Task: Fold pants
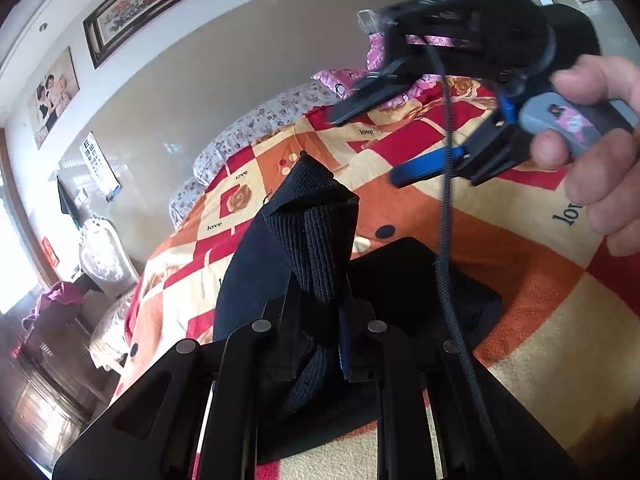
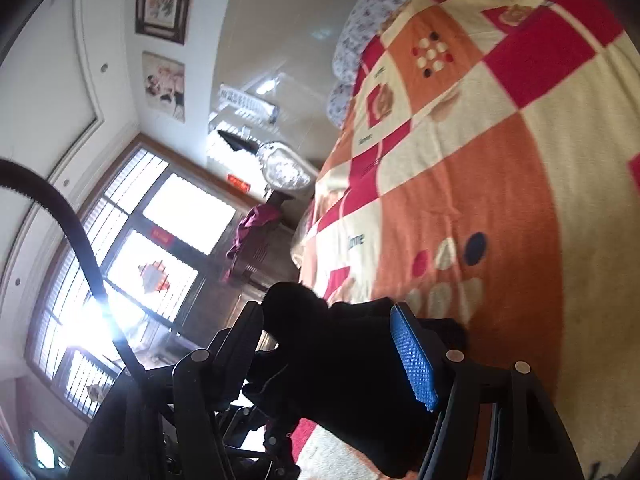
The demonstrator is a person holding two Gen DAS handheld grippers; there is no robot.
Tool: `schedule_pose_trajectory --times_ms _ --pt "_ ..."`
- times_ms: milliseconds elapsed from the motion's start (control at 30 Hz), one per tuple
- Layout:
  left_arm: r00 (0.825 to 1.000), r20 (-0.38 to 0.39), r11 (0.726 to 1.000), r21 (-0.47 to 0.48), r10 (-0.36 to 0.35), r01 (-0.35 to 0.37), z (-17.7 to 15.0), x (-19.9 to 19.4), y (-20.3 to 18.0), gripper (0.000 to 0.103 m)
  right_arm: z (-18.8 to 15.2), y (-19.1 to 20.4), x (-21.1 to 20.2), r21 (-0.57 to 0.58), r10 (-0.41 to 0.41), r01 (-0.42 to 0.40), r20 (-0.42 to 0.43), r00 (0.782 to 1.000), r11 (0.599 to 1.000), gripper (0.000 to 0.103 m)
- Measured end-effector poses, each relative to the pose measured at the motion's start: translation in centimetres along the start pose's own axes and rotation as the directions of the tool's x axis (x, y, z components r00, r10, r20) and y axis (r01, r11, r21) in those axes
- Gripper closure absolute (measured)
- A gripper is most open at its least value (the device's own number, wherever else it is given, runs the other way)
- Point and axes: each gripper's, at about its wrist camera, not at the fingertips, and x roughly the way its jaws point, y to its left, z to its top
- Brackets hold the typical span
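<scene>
The dark navy pants (image 1: 256,264) are bunched at my left gripper (image 1: 316,336), which is shut on their ribbed waistband (image 1: 320,240) and holds it up off the bed's checked blanket (image 1: 520,280). More of the dark cloth lies on the blanket behind the jaws. My right gripper (image 1: 370,146), held by a hand (image 1: 600,160), hovers above and beyond the pants with its jaws apart and only blanket showing between them. In the right wrist view the right gripper (image 2: 328,316) is rolled sideways, its blue pad (image 2: 412,360) bare, with the pants (image 2: 340,380) dark below and beyond it.
The orange, red and cream blanket (image 2: 480,160) covers the whole bed. Floral pillows (image 1: 256,120) and pink bedding (image 1: 380,52) lie at its head. A white chair (image 1: 104,256) stands at the far side by a window (image 2: 172,220). A braided cable (image 1: 446,200) hangs from the right gripper.
</scene>
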Motion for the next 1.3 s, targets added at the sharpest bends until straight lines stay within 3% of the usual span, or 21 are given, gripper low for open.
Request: schedule_pose_trajectory --times_ms 167,200,233,267,433,600,767,933,1000,1067,1133,1233,1300 --pt "0.999 0.022 0.997 0.065 0.033 -0.035 -0.1 -0.6 -0.8 0.089 0.3 1.5 3.9 -0.003 0.011 -0.012 -0.100 0.995 1.000 0.038" --pt "0.999 0.020 0.995 0.089 0.039 -0.040 -0.2 -0.6 -1.2 0.089 0.2 1.9 4.5 -0.022 0.006 -0.009 -0.128 0.992 1.000 0.058" --pt "0.999 0.018 0.993 0.113 0.044 -0.046 -0.4 -0.5 -1.5 0.089 0.2 2.2 5.0 -0.046 -0.002 -0.005 -0.153 0.988 0.999 0.092" --pt "0.999 0.013 0.988 0.144 0.051 -0.052 -0.5 -0.3 -1.9 0.088 0.1 2.3 5.6 -0.049 -0.005 -0.004 -0.179 0.984 0.999 0.096" --pt "0.999 -0.002 0.971 0.236 -0.033 0.032 -0.7 -1.0 -4.1 0.082 0.6 0.8 5.7 -0.086 -0.204 0.190 -0.214 0.955 0.978 0.098" --pt "0.991 -0.039 0.959 0.250 -0.130 0.136 -1.1 -1.1 -5.3 0.082 0.6 -3.7 5.0 -0.032 -0.284 0.286 -0.270 0.920 0.958 0.098" --pt "0.961 -0.083 0.959 0.085 -0.263 0.270 -0.3 -1.3 -2.7 0.082 0.0 -5.5 4.9 -0.015 -0.306 0.316 -0.298 0.904 0.949 0.100" --pt "0.955 -0.066 0.954 -0.093 -0.290 0.284 0.2 -3.0 2.1 0.082 -0.5 -3.9 3.8 -0.058 -0.357 0.355 -0.264 0.896 0.933 0.094" --pt "0.952 -0.048 0.942 -0.168 -0.301 0.290 0.2 -3.7 4.9 0.082 -0.3 -2.1 3.2 -0.122 -0.455 0.439 -0.199 0.868 0.890 0.091" --pt "0.956 -0.026 0.931 -0.237 -0.292 0.278 -0.3 -4.5 7.7 0.082 -0.8 0.7 1.7 -0.240 -0.562 0.529 -0.093 0.822 0.814 0.090" --pt "0.959 -0.014 0.908 -0.326 -0.283 0.263 -1.1 -4.6 10.7 0.081 -1.7 3.9 0.8 -0.362 -0.592 0.552 0.002 0.806 0.751 0.090" --pt "0.960 -0.057 0.870 -0.440 -0.274 0.223 -2.7 -3.5 13.3 0.080 -3.8 8.1 1.1 -0.517 -0.546 0.482 0.033 0.837 0.708 0.086" --pt "0.925 -0.075 0.786 -0.555 -0.373 0.272 -3.4 -1.7 14.8 0.080 -5.3 9.6 2.4 -0.571 -0.513 0.421 0.000 0.858 0.705 0.085"
